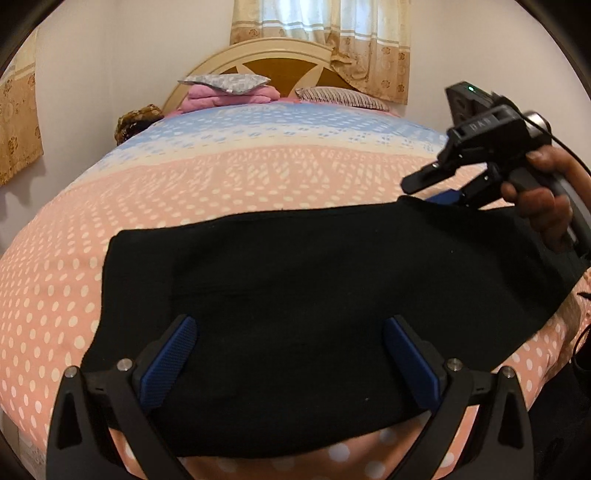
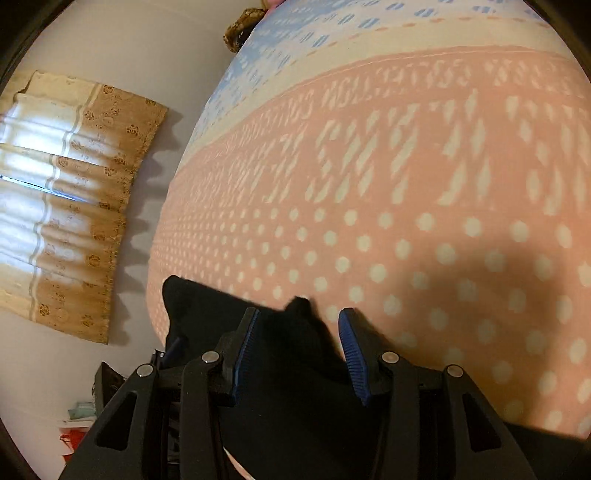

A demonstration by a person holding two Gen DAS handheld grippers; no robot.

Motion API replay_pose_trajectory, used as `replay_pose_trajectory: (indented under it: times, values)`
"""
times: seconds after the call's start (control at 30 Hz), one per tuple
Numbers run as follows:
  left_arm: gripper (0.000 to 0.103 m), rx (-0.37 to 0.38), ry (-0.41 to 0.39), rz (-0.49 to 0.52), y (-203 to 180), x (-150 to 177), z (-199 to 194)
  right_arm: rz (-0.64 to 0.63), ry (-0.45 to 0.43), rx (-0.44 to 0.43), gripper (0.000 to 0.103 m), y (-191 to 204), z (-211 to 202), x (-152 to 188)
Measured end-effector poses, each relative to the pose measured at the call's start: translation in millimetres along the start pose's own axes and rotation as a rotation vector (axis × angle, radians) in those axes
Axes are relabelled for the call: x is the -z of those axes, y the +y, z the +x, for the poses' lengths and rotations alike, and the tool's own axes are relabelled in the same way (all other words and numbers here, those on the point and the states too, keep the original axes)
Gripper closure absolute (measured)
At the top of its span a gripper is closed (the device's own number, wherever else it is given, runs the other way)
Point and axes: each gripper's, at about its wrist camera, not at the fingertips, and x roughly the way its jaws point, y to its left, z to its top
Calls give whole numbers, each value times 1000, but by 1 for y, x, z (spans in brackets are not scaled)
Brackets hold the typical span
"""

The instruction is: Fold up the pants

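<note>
Pants [image 1: 295, 295], black and folded into a broad band, lie across the near part of the bed, on the pink dotted bedspread [image 1: 229, 184]. Closest to the left wrist camera, the left gripper [image 1: 290, 354] hangs over the near edge of the cloth with its blue pads spread wide, clasping nothing. At the far right end of the pants, the right gripper [image 1: 432, 192] is held in a hand [image 1: 543, 206]; its fingers are parted above a raised corner of the fabric. In the right wrist view that gripper [image 2: 299, 350] straddles a peak of the black cloth [image 2: 295, 362] without pinching it. Beyond lie the bedspread's blue band, pillows [image 1: 343, 96], a folded pink blanket [image 1: 229, 96], a headboard [image 1: 284, 62] and curtains [image 1: 321, 33].
</note>
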Motion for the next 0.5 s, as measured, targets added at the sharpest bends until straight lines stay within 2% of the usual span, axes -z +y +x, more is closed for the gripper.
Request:
replay_pose_trajectory:
  times: [0.03,0.1,0.2,0.3,0.43,0.5]
  values:
    - [0,2,-3,-3,0,0,0,5,23,-11,76,2,4,-1]
    - [0,6,-11,-5,1,2,0,12,46,1,82,6,12,-2]
    - [0,10,-23,-4,0,4,-1,30,7,19,96,7,13,-5]
    - [0,11,-26,-1,0,7,-3,-1,-63,15,98,16,6,-7]
    - [0,14,-31,5,-2,9,-4,-45,-70,125,98,19,22,-8]
    - [0,13,-39,10,-2,9,-4,-31,-92,95,98,14,24,-10]
